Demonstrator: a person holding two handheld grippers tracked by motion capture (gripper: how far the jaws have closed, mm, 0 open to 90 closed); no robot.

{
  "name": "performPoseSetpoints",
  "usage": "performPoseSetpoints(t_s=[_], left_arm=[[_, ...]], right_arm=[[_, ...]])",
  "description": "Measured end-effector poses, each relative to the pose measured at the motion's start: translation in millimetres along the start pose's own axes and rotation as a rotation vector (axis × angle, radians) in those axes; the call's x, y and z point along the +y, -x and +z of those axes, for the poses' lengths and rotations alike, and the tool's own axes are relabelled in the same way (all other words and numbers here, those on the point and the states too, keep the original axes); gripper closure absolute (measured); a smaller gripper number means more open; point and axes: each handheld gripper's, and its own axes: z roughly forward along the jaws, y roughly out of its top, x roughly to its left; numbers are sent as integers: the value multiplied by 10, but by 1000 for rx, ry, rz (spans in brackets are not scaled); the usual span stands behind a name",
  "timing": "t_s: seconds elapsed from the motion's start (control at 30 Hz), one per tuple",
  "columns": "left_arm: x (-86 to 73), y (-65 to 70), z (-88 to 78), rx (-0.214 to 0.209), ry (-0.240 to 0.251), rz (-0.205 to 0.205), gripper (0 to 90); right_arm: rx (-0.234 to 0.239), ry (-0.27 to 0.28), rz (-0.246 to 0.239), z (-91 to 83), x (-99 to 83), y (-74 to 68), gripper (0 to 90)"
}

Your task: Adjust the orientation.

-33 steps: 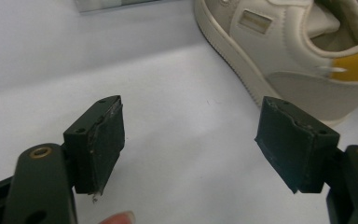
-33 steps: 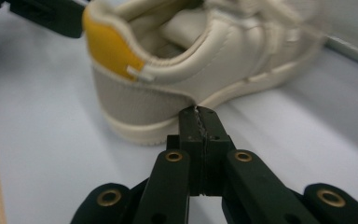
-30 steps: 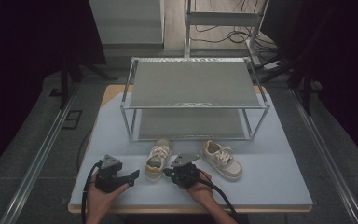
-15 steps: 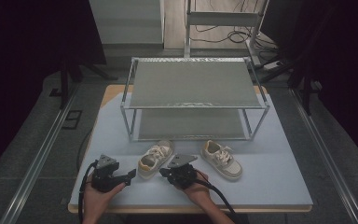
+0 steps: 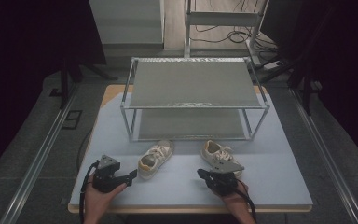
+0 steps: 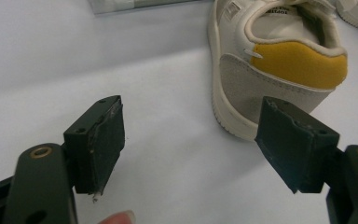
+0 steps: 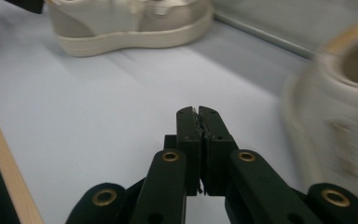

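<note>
On the pale blue table mat [image 5: 177, 186], the open, empty left gripper [image 5: 131, 176] faces the yellow-heeled white sneaker [image 5: 155, 154] just ahead; the right gripper [image 5: 201, 174], jaws pressed together on nothing, sits beside the other white sneaker [image 5: 220, 156].

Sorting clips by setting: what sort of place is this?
Probably a lab or studio recording station: a table with a metal rack, cables on the floor, rails alongside, dark surroundings.

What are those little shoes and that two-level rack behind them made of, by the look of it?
The left shoe looks like cream leather or a synthetic with a matt grey, suede-like heel panel, a mustard fabric lining and a smooth rubbery sole. The right shoe seems to match it. The rack appears to be metal: thin shiny tubes carrying dull grey shelves, possibly fine mesh.
</note>
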Motion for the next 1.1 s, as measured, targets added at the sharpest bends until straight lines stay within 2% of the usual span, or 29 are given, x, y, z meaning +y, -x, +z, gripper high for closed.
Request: performPoseSetpoints(t_s=[0.23, 0.33, 0.4, 0.5, 0.63, 0.67, 0.77, 1.0, 1.1], left_arm=[[-4, 11, 20, -6, -6, 7, 235], [-6, 5, 15, -6, -5, 2, 235], [-8, -6, 18, -7, -5, 3, 235], [-7, -15, 26, -5, -8, -2, 236], [-5, -6, 35, -3, -11, 1, 235], [-5, -3, 40, -6, -11, 4, 235], [-8, 1, 46, -7, -13, 6, 235], [-8, -20, 27, -1, -10, -2, 235], [-11, -17, 41, 0, -14, -2, 235]], right_arm=[[-44, 10, 45, -186, -96, 165, 871], [-72, 3, 65, -263, -195, 239, 871], [-109, -2, 104, -355, -317, 348, 876], [-77, 23, 158, -456, -401, 455, 891], [-103, 18, 149, -515, -415, 489, 892], [-123, 17, 160, -540, -423, 530, 894], [-113, 19, 179, -560, -438, 578, 894], [-156, 17, 212, -616, -458, 722, 895], [-184, 16, 227, -606, -435, 848, 894]])
